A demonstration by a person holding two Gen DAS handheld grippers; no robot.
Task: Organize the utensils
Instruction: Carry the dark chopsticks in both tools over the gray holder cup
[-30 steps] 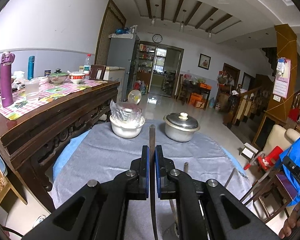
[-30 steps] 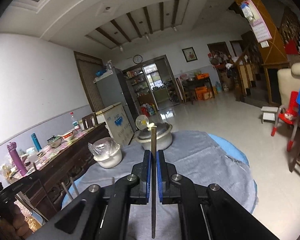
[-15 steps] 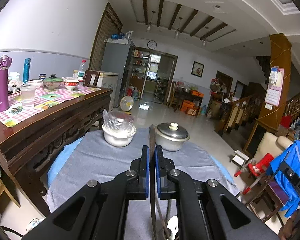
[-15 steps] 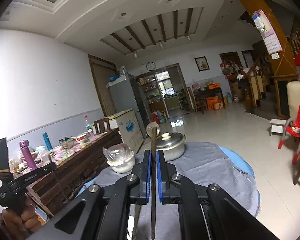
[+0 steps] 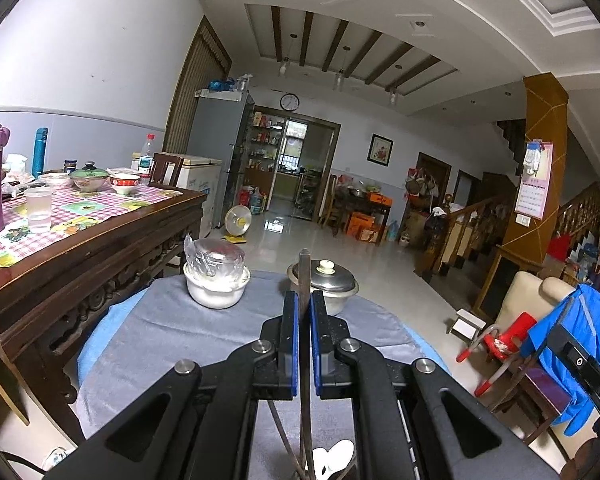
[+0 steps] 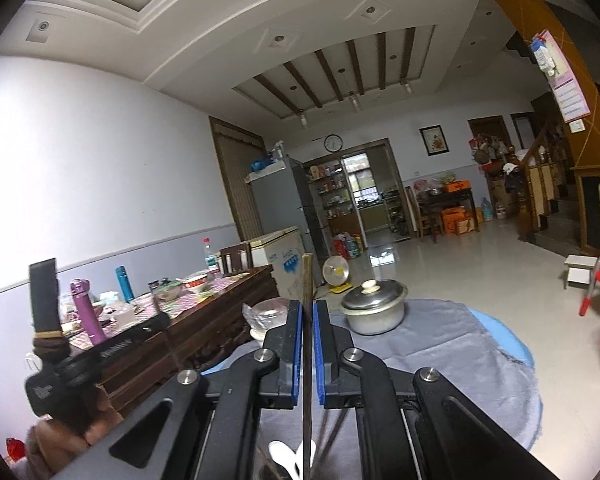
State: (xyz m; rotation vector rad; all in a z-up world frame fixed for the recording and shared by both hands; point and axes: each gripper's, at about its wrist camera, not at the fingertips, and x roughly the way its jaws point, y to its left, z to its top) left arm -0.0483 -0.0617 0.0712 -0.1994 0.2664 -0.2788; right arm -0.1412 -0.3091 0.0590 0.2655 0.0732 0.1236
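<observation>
The left gripper is clamped narrow on a thin dark utensil handle, which stands upright between the blue pads; its top pokes out above the fingertips and its lower length runs down past the jaws toward the bottom of the left wrist view. Whether it is a chopstick or some other utensil cannot be told. The right gripper is likewise pinched shut on a slim dark stick, held upright, with its upper end rising above the fingers and its lower end dropping below them. Beneath each gripper, at the lower edge of the views, white spoons and more thin sticks show together, their container hidden. Beyond the jaws lies a round table under a grey cloth, carrying a white bowl covered with clear plastic and a lidded metal pot, both well apart from the held utensils. A wooden side table stands to the left.
</observation>
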